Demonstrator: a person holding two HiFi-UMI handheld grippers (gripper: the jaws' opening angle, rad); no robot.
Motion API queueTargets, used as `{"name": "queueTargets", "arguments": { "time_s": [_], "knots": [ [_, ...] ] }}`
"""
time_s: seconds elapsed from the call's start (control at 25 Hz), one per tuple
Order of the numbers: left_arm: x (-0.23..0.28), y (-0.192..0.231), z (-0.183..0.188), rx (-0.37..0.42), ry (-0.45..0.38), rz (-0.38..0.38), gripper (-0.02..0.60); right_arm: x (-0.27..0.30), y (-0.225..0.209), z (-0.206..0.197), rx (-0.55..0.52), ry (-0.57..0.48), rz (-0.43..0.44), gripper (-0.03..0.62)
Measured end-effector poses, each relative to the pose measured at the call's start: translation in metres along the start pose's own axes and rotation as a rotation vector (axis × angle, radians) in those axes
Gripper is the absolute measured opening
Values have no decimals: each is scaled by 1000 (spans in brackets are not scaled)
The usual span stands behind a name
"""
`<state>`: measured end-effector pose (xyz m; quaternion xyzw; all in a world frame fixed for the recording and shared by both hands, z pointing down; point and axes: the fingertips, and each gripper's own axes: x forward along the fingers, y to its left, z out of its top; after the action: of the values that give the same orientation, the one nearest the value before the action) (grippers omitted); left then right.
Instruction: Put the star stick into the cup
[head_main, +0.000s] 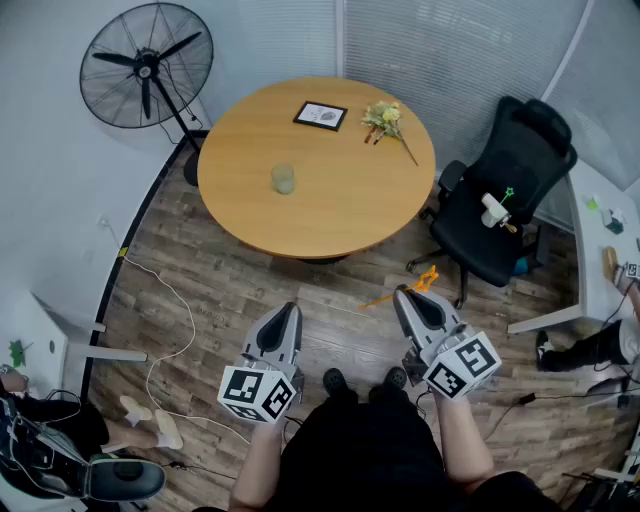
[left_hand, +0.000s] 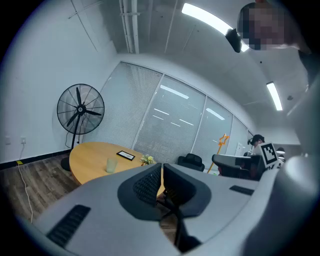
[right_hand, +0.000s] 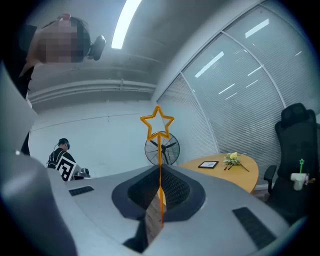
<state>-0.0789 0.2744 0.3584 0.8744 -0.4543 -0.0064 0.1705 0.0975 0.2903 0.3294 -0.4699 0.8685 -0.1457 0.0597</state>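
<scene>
The orange star stick (right_hand: 159, 131) stands upright between my right gripper's (right_hand: 160, 175) jaws, which are shut on its thin stem. In the head view the stick (head_main: 408, 287) pokes forward from the right gripper (head_main: 408, 296), low over the wooden floor. The pale green cup (head_main: 284, 179) stands on the round wooden table (head_main: 330, 200), left of its middle and well ahead of both grippers. My left gripper (head_main: 284, 314) is held beside the right one, shut and with nothing in it. In the left gripper view the cup (left_hand: 111, 165) sits far beyond the left gripper (left_hand: 162, 169).
On the table's far side lie a small framed picture (head_main: 320, 116) and a bunch of flowers (head_main: 388, 121). A black office chair (head_main: 505, 205) stands right of the table with a small white object on its seat. A standing fan (head_main: 148, 66) is at the back left. A cable (head_main: 160, 300) trails on the floor.
</scene>
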Motion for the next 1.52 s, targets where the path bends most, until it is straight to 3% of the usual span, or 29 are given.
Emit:
{"name": "queueTargets", "arguments": {
  "time_s": [0.4,0.76,1.0,1.52],
  "knots": [
    [-13,2,0,-9,-17,11,12,-4,18,2,-43,-7,7,20],
    [-6,2,-19,-37,34,20,12,-3,16,-5,-53,35,21,21],
    [9,18,-19,-48,39,65,12,24,4,-5,-38,46,67,21],
    [87,47,26,-36,-11,144,12,116,-53,38,-45,40,193,21]
  ]
}}
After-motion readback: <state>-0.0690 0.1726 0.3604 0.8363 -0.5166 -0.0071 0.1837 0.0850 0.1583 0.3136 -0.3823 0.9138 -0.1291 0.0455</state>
